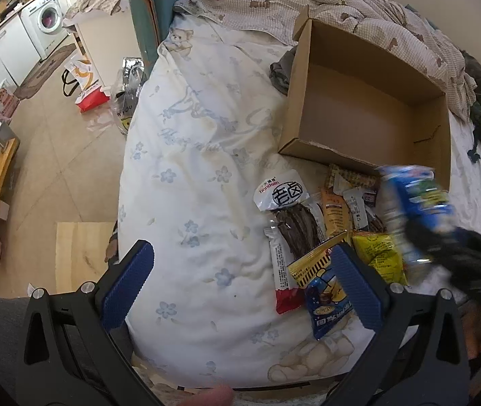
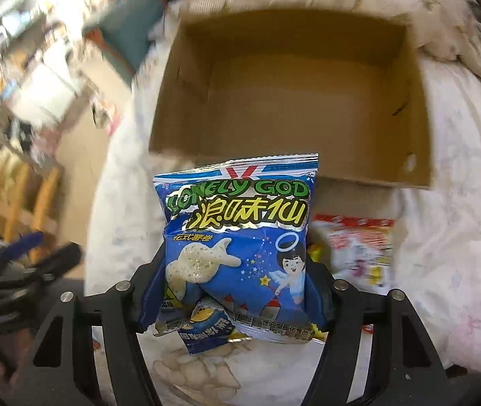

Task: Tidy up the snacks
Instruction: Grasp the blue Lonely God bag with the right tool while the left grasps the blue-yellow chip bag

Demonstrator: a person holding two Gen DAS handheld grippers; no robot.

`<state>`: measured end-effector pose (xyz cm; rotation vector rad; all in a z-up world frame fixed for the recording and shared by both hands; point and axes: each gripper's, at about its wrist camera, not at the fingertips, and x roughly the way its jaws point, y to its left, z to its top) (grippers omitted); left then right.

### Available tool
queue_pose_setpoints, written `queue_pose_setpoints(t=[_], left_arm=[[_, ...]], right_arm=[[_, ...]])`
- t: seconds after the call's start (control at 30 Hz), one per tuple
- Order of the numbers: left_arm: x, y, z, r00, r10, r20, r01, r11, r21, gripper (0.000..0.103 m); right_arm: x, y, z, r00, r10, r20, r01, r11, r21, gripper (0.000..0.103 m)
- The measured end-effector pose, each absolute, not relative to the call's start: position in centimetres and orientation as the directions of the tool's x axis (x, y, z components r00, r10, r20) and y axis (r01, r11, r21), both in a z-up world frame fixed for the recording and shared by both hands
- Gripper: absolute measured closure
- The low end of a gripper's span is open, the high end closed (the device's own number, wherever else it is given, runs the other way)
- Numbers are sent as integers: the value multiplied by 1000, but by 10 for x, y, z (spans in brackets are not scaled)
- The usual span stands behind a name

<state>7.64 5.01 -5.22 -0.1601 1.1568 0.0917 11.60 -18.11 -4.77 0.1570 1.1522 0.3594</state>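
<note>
Snacks lie heaped at lower right of the left wrist view as we lift one blue bag (image 2: 237, 253) toward the box (image 2: 419, 155), which sits empty in the upper half of the right wrist view. Our right gripper (image 2: 237, 291) is clamped on the bag's lower sides, its jaws partly drawn in, and the bag stands upright between them. Our left gripper (image 1: 243, 291) hangs wide apart over the sheet (image 1: 189, 169), holding nothing, one finger overlapping the pile (image 1: 325, 237).

We see two risks. A smaller blue pouch (image 2: 206, 328) shows under the bag's bottom edge; blur and the bag itself keep us from telling whether it is caught in the grip or lying on the bed, and if caught it could drop short of the box. The puffed bag could also slide out of a side pinch, and its bottom could clip the box's near wall if carried low.
</note>
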Motion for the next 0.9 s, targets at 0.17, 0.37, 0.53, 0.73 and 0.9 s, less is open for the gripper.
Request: queue_pose_setpoints(t=[0.17, 0.37, 0.53, 0.73, 0.9], left_arm=[[75, 39, -65, 360, -39, -932, -174, 979, -108, 0], [74, 5, -101, 287, -150, -946, -304, 922, -239, 7], [76, -27, -131, 233, -76, -970, -402, 900, -167, 10], [80, -65, -157, 178, 56, -982, -424, 905, -26, 17], [81, -77, -166, 175, 106, -979, -410, 912, 26, 46]], right_arm=[[91, -229, -38, 426, 358, -831, -134, 933, 334, 34], [80, -249, -39, 483, 385, -787, -85, 914, 396, 34], [70, -258, -37, 515, 396, -760, -97, 908, 407, 34], [76, -264, -38, 518, 408, -752, -90, 900, 426, 34], [79, -276, -40, 516, 424, -744, -72, 887, 456, 34]])
